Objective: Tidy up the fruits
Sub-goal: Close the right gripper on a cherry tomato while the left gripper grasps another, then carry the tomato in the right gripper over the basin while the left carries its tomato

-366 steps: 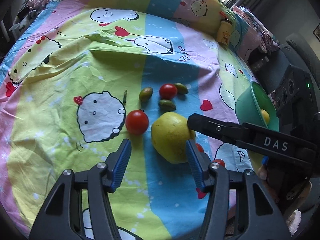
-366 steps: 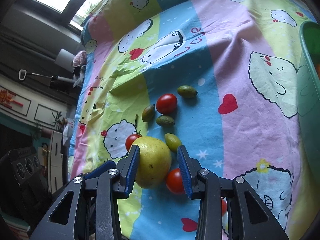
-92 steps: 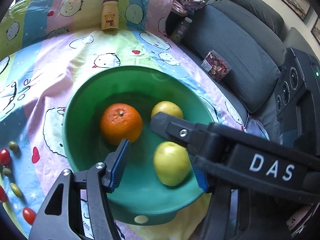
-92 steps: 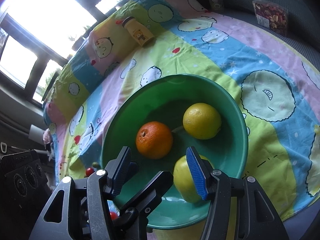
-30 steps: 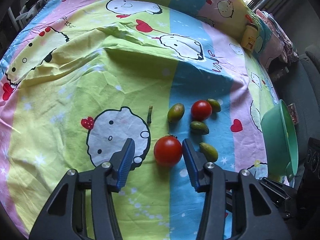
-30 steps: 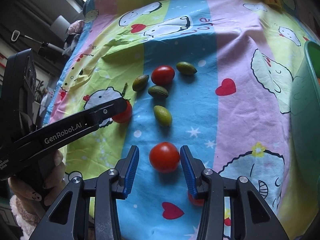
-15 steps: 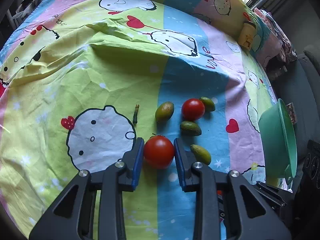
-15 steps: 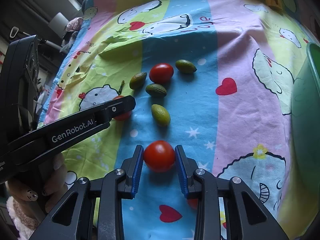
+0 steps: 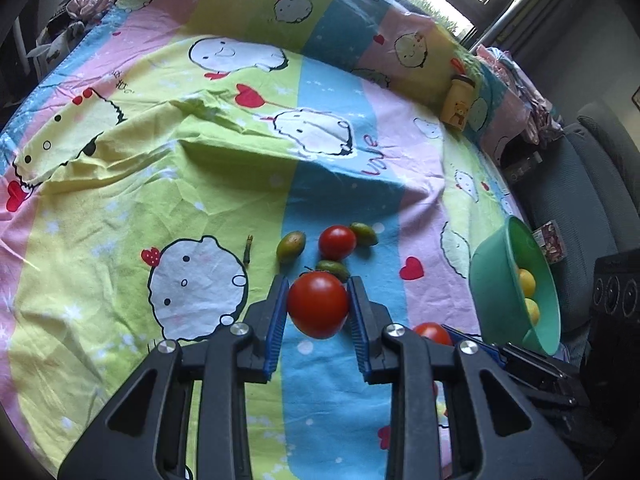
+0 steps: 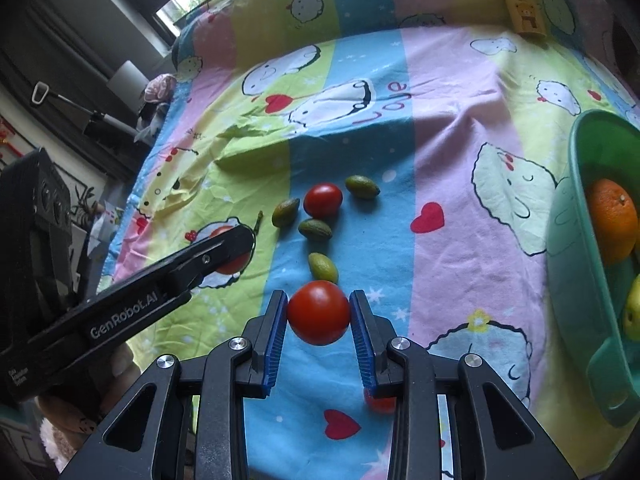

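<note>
Jaws of the left gripper (image 9: 318, 307) had just been closing and were clenched on a red tomato (image 9: 318, 305), its blue pads pressed against both sides and the fruit raised off the bedsheet (image 9: 120, 216). A small dark stem stub at the tomato's upper left edge pointed up and away from the camera; the fruit was round, so no long axis could be told. Jaws of the right gripper (image 10: 319, 312) had likewise just been closing and grasped a second red tomato (image 10: 319, 313) between blue pads, also clear of the sheet.

Just beyond the held fruit, on the blue stripe, lay a third tomato (image 10: 323, 200) ringed by four small green oval fruits. One (image 10: 323, 267), just past the right gripper's tomato, lay with its long axis running away and slightly left. Another (image 10: 315, 229) lay nearly crosswise, one (image 10: 285, 212) slanted up to the right, and one (image 10: 362, 187) lay crosswise to the tomato's right. A short green stem (image 9: 248, 249) lay lengthwise by a cartoon face. Part of another red fruit (image 10: 379, 404) showed under the right gripper's pad.

Seen from the right wrist, the left gripper's arm bore the white lettering "GenRobot.AI" (image 10: 128, 314). On the sheet, red script read "Love" (image 10: 384, 104). At the right stood a green bowl (image 10: 568, 248) holding an orange (image 10: 612, 220) and yellow fruit (image 9: 525, 282). A yellow bottle (image 10: 524, 12) with a bear picture lay far back.
</note>
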`<state>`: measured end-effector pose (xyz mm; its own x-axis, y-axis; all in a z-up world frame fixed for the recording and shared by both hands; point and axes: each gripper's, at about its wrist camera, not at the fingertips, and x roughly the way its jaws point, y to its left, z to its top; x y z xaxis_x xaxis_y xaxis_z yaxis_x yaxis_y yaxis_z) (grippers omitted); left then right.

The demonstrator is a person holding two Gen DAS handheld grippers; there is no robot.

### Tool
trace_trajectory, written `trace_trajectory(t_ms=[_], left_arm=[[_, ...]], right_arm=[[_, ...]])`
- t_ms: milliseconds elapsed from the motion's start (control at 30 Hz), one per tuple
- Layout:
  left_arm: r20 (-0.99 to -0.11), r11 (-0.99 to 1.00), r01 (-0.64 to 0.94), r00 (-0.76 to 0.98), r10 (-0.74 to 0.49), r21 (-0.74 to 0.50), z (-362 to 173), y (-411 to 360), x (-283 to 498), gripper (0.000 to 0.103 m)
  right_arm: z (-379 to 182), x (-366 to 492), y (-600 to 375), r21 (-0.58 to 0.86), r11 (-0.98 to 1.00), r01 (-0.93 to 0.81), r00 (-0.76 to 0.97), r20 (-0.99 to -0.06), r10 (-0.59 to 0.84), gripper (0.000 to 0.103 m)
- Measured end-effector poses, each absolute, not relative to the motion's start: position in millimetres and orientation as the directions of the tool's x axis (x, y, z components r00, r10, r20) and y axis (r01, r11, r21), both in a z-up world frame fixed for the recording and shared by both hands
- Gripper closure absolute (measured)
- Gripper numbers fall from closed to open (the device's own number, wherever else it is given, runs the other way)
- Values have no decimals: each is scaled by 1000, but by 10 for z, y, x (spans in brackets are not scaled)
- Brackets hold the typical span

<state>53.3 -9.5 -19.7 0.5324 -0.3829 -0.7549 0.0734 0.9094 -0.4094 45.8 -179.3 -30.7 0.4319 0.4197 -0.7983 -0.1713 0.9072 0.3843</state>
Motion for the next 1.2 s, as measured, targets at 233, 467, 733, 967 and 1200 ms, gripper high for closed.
trace_trajectory(t_ms=[233,467,733,967,1200], left_arm=[[-646,879,163,622,-444,-448,167,-182,282,74],[-568,842,266,638,-519,-470,466,-397,120,74],[-485,796,374,643,-593,-476,715,-785,78,74],[-482,756,446,587,-651,-478,733,-1254,111,74],[-493,721,509,527,-693,-470,730,-1685,134,74]], right_arm=[[28,361,-2089,392,910,-132,547,-737,397,69],[274,236,-2395,397,914,-82,638,-683,354,69],[449,64,-2792,401,916,-1,719,-636,280,69],[473,-29,-3219,444,891,92,759,-610,226,69],[422,-128,-3632,493,851,182,779,-600,181,69]])
